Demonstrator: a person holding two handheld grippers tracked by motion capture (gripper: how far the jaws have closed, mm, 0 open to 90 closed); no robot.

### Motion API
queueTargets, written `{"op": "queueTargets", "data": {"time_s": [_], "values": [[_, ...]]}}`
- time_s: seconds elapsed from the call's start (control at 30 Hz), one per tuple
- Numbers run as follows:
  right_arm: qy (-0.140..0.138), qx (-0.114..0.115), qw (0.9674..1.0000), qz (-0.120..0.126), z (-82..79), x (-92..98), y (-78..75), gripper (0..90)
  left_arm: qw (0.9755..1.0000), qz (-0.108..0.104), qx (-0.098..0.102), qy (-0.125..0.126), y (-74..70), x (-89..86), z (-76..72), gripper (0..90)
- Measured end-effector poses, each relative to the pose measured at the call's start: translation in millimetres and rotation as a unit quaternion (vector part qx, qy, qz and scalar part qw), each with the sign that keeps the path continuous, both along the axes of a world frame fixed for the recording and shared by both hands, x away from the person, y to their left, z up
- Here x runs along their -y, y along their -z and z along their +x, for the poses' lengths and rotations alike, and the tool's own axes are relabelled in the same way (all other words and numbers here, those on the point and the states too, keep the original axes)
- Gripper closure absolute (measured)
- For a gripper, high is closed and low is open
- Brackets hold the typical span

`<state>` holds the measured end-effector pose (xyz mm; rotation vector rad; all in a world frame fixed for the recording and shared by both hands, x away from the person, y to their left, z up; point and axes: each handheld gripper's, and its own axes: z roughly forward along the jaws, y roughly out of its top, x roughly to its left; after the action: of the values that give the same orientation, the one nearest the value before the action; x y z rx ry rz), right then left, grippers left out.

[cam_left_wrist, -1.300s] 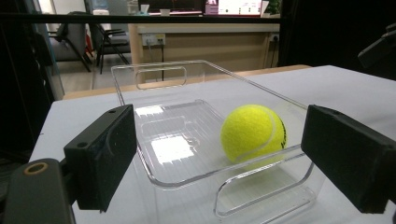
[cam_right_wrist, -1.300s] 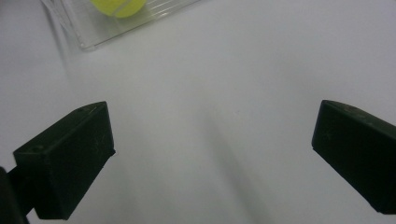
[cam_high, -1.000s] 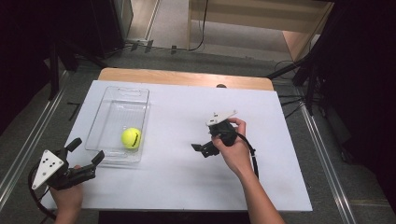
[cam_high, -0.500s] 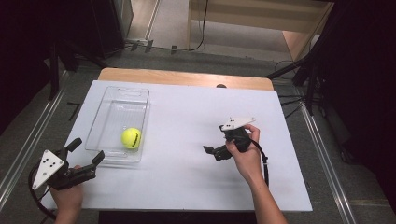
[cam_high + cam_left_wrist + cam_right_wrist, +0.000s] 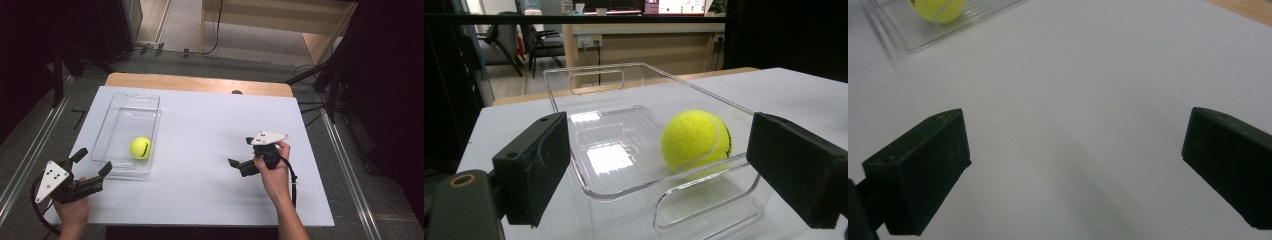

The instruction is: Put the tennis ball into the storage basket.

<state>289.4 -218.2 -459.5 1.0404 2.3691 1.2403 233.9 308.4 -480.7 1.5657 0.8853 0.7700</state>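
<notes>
**White table, clear bin, one tennis ball**

A dim room surrounds the work area: grey floor point(image 5: 45, 130) with metal rails along both sides, dark stands and cables at the edges, and a pale wooden counter point(image 5: 644, 45) at the back. In the left gripper view, chairs point(image 5: 531, 42) stand to the left of that counter, and a lit screen sits on top of it, its writing too small to read.

The table point(image 5: 200, 150) has a white top, with a strip of bare wood point(image 5: 195, 82) showing along its far edge.

On the table's left part rests a clear plastic bin point(image 5: 127, 107), long and shallow, with cut-out handles at both ends. A yellow tennis ball point(image 5: 140, 147) lies inside it, toward the near end. Dark lettering runs along the ball's side in the left gripper view, too curved away to make out.

The left gripper point(image 5: 91, 162) is held at the table's near left corner, jaws spread wide, pointing at the bin's near end without touching it.

The right gripper point(image 5: 239, 152) hovers over bare tabletop on the right, well apart from the bin, jaws likewise wide apart and holding nothing.
</notes>
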Motion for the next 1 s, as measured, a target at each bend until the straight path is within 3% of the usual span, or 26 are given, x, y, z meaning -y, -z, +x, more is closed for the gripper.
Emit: {"op": "queueTargets", "data": {"time_s": [1.0], "values": [[0.061,0.037,0.9965,0.045,-41.9,57.3,25.2,0.0,1.0000,0.001,0.002,0.000,0.2,0.6,0.0,11.0]]}}
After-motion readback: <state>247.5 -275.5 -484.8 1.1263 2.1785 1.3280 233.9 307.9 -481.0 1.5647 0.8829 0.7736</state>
